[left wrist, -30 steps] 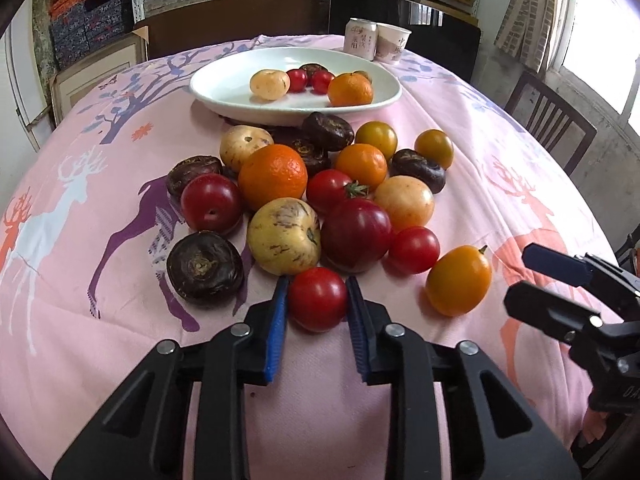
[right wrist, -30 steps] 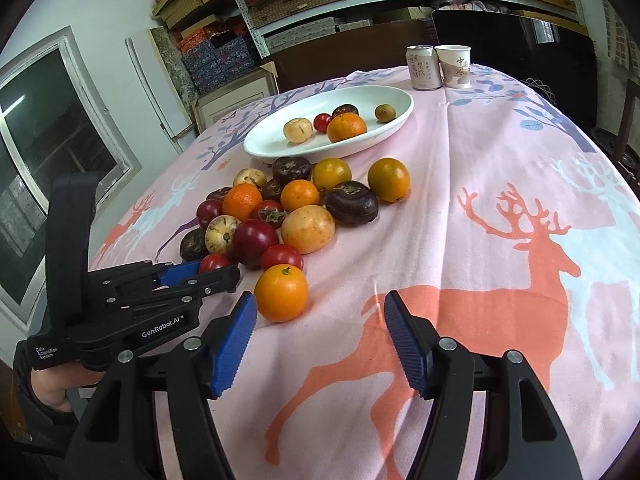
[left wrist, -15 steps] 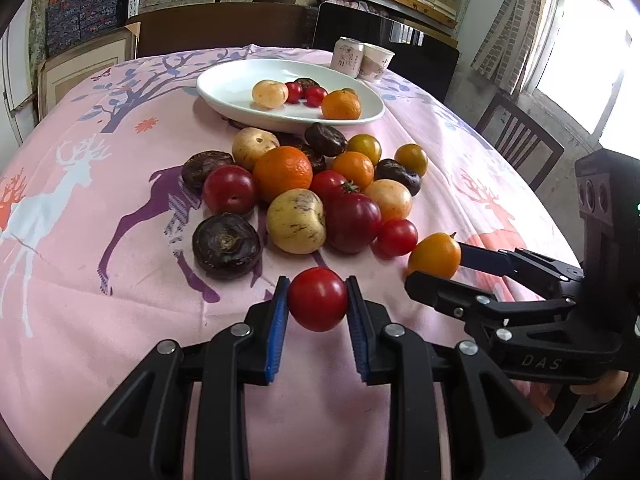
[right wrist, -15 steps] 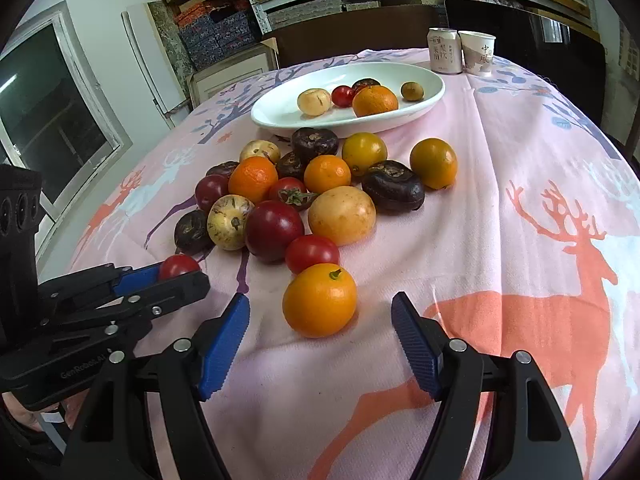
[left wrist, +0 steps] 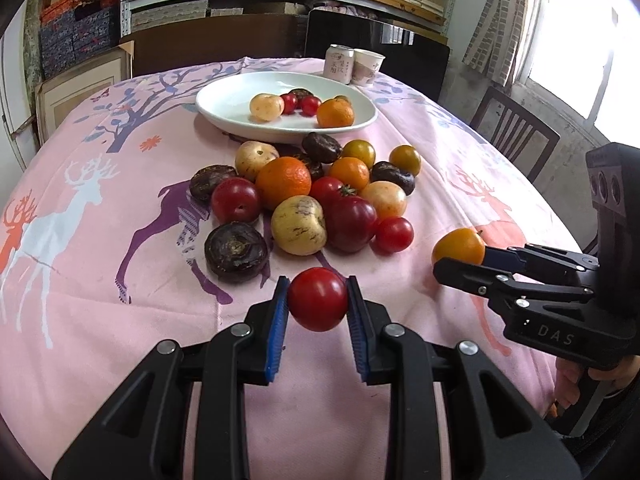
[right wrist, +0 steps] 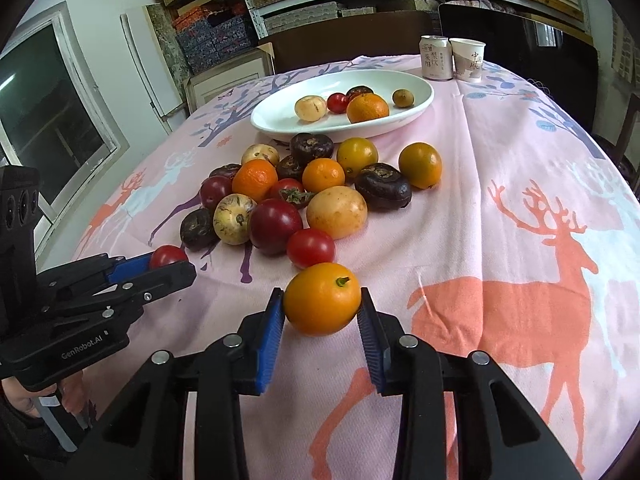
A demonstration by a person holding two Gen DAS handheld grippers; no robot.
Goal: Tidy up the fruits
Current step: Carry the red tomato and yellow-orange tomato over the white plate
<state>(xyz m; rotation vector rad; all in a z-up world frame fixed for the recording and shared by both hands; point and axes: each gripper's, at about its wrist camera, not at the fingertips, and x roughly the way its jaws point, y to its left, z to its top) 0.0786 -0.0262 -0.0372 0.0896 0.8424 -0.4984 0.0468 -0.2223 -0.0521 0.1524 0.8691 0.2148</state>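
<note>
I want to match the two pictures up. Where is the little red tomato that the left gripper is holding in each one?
Left wrist view: the red tomato sits low in the middle, between the left gripper pads.
Right wrist view: the same tomato peeks out at the left edge, in that gripper's tip.
Shared landmark: the white plate at the far end of the table.

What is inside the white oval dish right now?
The white dish holds a pale yellow fruit, a small red tomato, an orange, a dark fruit half hidden behind it, and a small brownish fruit.
</note>
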